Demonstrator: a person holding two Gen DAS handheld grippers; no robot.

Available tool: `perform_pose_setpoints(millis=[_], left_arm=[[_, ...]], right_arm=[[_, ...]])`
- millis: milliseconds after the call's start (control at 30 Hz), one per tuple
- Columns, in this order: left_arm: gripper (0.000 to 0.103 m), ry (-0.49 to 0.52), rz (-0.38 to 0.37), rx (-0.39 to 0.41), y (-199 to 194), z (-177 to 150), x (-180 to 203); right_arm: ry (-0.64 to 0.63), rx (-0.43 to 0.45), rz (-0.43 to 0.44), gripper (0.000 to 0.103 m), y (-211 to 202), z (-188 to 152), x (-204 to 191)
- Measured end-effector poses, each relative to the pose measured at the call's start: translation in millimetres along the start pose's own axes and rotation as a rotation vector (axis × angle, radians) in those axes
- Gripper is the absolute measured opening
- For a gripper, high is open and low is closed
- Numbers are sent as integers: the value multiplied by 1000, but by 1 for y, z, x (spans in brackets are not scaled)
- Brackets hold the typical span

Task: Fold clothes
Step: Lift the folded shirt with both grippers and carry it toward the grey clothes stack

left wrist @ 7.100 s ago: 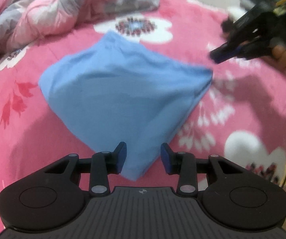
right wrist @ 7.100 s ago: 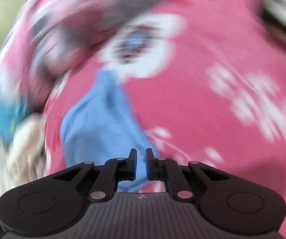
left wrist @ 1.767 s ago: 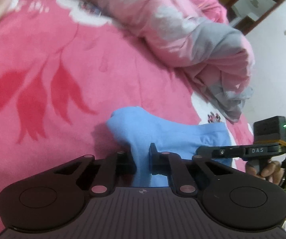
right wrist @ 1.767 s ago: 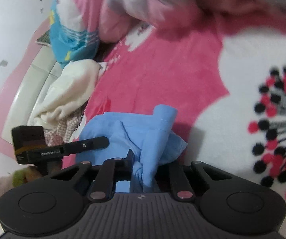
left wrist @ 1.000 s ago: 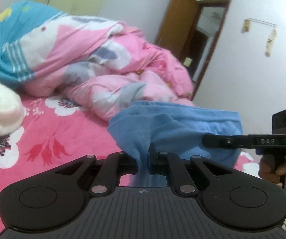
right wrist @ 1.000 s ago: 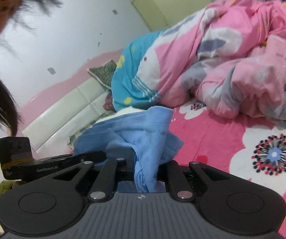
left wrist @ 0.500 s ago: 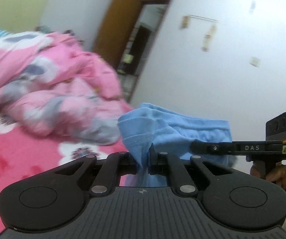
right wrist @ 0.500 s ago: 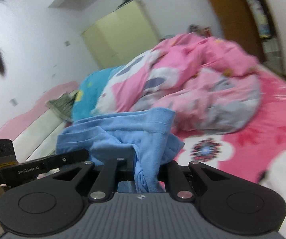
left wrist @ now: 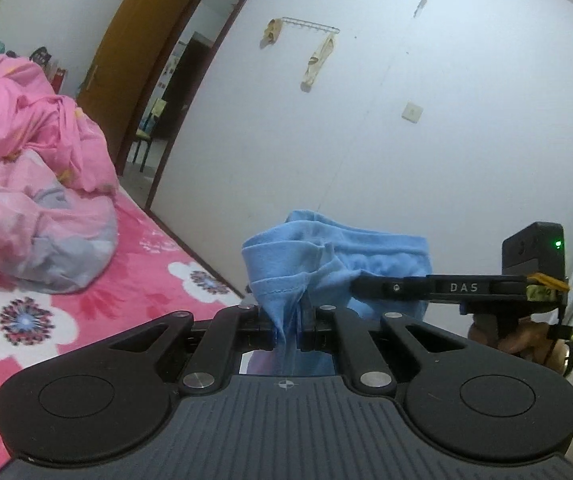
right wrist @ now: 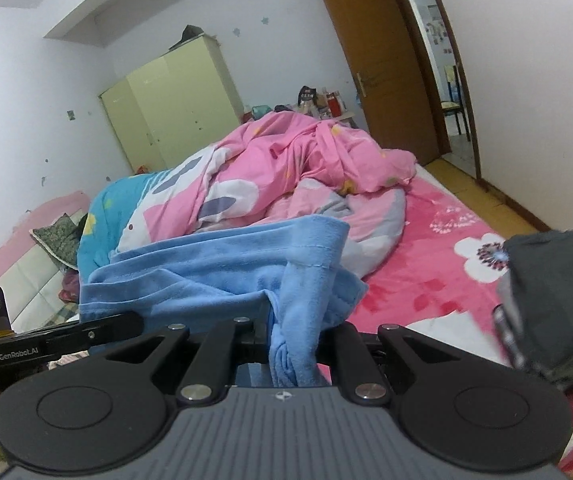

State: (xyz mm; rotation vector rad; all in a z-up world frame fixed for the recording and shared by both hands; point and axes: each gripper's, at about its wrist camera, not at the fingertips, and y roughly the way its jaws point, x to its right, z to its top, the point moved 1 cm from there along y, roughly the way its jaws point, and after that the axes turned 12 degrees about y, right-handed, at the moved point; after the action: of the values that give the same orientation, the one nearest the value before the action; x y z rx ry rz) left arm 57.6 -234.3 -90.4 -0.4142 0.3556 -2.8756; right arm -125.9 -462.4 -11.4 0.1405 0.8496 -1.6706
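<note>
Blue garment [left wrist: 338, 256]: soft, matte knit cloth, light blue, with a stitched hem line along its upper edge. Held up in the air above the bed, stretched between the two grippers and sagging in loose folds between them; a bunched twist of fabric hangs down through each pair of jaws.

Left gripper [left wrist: 288, 332]: black plastic linkage arms with metal pivot pins, on a ribbed grey body. Jaws narrowed tight on a gathered fold of the blue garment.

Right gripper [right wrist: 292, 344]: same black build, jaws pinched close on a wadded corner of the garment. In the left wrist view it appears on the right as a slim black bar lettered "DAS", with a small box showing a green light, held by a hand [left wrist: 526, 336].

Bed sheet [right wrist: 438, 280]: pink, flat, printed with large white flowers having dark dotted centres.

Quilt [right wrist: 286, 172]: puffy, crumpled heap, pink with white and grey patches, lying on the far part of the bed; a turquoise section sits to its left.

Wardrobe [right wrist: 174, 100]: pale green, flat doors, far left corner.

Door [right wrist: 382, 60]: brown wood, standing open, far right.

Dark grey cloth bundle [right wrist: 554, 300]: blurred, near right edge.
</note>
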Motion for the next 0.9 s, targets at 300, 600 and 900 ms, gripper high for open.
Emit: perform_pose_setpoints(millis=[300,600,900], left_arm=[[6,-137,119,-76,68,-4,35],[6,-255,199,-126,122,-18,41],[6,-231,257,-180,204,-80,-28]], right_arm=[[-14,-148,131,9,17,63,95],[21,-299,186,9,63,91,179],[-5,-385,175,9,184,73,260]])
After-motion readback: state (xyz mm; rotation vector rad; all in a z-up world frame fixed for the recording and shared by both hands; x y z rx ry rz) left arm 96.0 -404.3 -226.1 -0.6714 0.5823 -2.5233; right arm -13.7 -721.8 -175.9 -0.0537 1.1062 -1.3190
